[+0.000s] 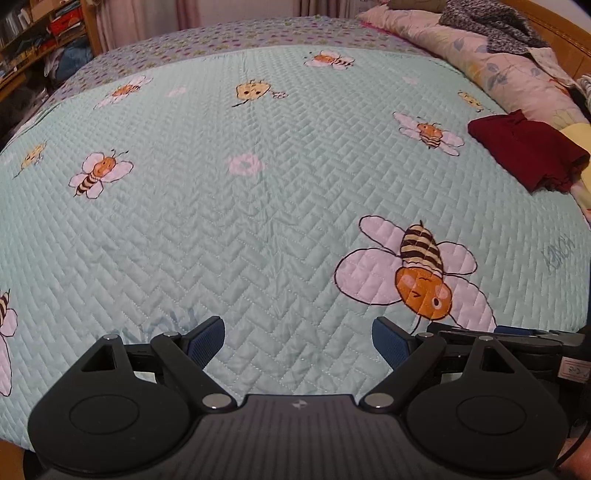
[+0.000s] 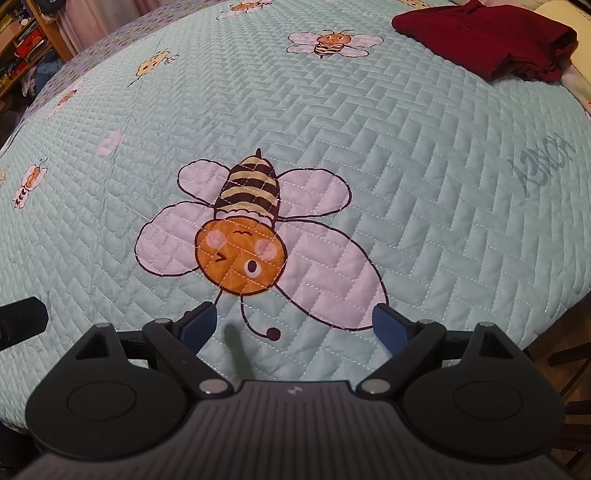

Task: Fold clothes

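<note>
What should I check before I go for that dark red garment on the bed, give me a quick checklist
1. Left gripper open and empty: ok.
2. Right gripper open and empty: ok.
3. Dark red garment in view, far right on the quilt: ok.
4. Quilt between grippers and garment bare: ok.
5. Garment spread flat for folding: not ok, already bunched or folded.
6. Garment's underside free of the pillows beside it: cannot tell.

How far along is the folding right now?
Done: one dark red garment lies folded near the quilt's far right edge. In hand: nothing; the left claw and right claw are both open and empty over the quilt. Left: a pile of clothes remains by the headboard.
</note>
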### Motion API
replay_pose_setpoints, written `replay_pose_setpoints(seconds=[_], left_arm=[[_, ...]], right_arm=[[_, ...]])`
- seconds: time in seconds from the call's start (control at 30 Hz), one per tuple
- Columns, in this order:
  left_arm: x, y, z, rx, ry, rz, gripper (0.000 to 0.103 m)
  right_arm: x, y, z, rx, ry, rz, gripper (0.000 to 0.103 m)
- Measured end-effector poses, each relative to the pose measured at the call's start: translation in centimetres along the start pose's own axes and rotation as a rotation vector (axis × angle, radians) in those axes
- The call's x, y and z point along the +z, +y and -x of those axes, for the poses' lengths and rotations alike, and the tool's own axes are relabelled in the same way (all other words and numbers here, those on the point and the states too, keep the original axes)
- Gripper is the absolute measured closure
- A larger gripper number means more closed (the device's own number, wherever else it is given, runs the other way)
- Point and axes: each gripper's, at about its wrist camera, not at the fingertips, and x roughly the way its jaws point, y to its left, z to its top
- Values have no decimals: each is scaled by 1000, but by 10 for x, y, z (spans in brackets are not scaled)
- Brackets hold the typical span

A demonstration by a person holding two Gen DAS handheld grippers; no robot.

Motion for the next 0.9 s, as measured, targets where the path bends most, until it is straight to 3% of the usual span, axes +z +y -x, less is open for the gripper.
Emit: replay_pose_setpoints(seconds=[0.5, 0.73, 0.9], left_arm=[[-2, -8, 1, 22, -36, -40, 18], [-1, -6, 4, 60, -51, -29, 10], [1, -1, 2, 58, -19, 0, 7]], right_arm=[[0, 1, -2, 0, 6, 6, 12], [1, 1, -3, -1, 6, 4, 12], [1, 1, -2, 0, 5, 5, 12]])
